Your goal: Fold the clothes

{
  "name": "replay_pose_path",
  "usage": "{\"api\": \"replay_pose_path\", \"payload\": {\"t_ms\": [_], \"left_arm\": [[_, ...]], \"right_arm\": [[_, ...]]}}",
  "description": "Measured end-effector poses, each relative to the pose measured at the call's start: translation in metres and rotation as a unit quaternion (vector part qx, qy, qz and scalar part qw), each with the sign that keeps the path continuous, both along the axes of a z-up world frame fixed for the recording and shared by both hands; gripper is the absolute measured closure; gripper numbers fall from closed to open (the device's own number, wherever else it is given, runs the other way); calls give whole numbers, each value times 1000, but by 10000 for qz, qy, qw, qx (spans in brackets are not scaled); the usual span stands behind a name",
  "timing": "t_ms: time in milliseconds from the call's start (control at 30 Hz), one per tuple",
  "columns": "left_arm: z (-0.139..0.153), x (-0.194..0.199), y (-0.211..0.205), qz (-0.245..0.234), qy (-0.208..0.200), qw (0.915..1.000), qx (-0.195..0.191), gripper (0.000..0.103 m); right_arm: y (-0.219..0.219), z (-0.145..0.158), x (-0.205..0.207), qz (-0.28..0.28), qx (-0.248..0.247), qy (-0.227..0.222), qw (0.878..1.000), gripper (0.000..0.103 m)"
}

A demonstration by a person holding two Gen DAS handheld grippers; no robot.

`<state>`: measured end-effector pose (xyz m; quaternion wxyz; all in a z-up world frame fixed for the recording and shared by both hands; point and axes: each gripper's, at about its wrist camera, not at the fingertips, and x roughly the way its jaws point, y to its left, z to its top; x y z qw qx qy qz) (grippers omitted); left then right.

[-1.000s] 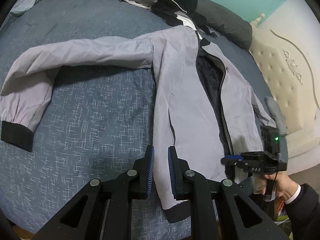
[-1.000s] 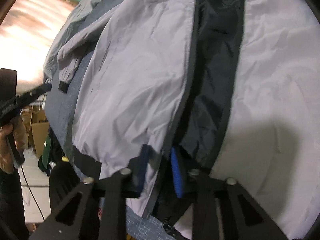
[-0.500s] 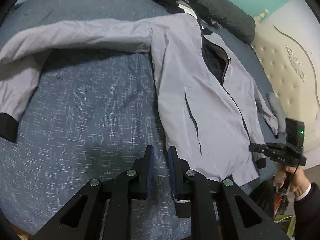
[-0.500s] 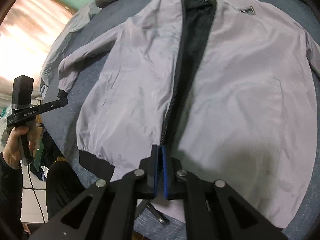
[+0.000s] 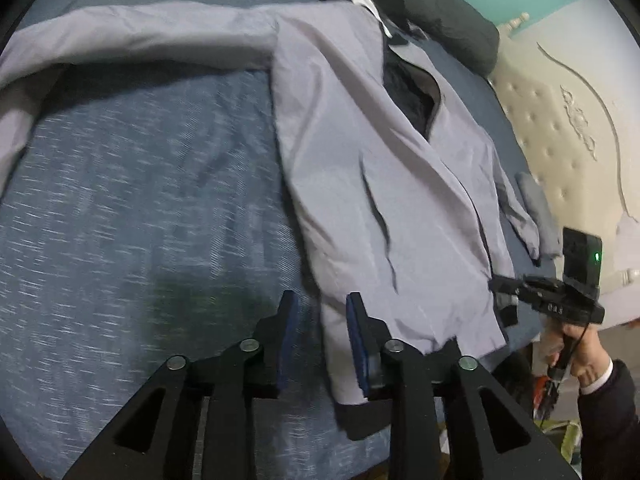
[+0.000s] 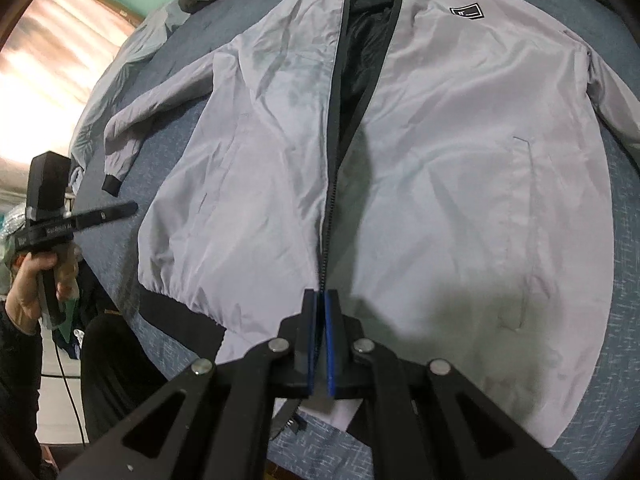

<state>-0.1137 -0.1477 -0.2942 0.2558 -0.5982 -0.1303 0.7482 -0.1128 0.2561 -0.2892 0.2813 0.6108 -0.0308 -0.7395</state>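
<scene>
Left wrist: jacket (image 5: 360, 184) hem between fingers (image 5: 288, 332).

Grey jacket (image 6: 460, 168), blue-flecked bedspread (image 5: 140, 208)

Both fisheye views are dim, bowed and black at their corners. The left wrist view is smeared by motion blur across the bedspread (image 5: 132, 208). In the right wrist view a window (image 6: 52, 60) glares, and a soft shadow falls on the jacket (image 6: 460, 168).

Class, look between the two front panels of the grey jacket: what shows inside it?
Inside the grey jacket, a dark lining shows in the gap near the collar. Lower down the front edges meet, hiding the rest.
</scene>
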Motion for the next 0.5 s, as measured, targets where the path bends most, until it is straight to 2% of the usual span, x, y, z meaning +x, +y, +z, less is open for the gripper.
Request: {"api": "replay_pose_path", "payload": {"t_ms": [67, 300, 500], "left_arm": [[-2, 4, 8, -130, -26, 9999, -32, 65], [-13, 12, 23, -240, -182, 9995, 1, 64], [-17, 12, 27, -200, -283, 9992, 185, 61]], "right_arm": [[2, -5, 0, 42, 123, -21, 9999, 100], [11, -9, -2, -188, 401, -37, 9990, 100], [12, -4, -1, -109, 355, 33, 9993, 100]]}}
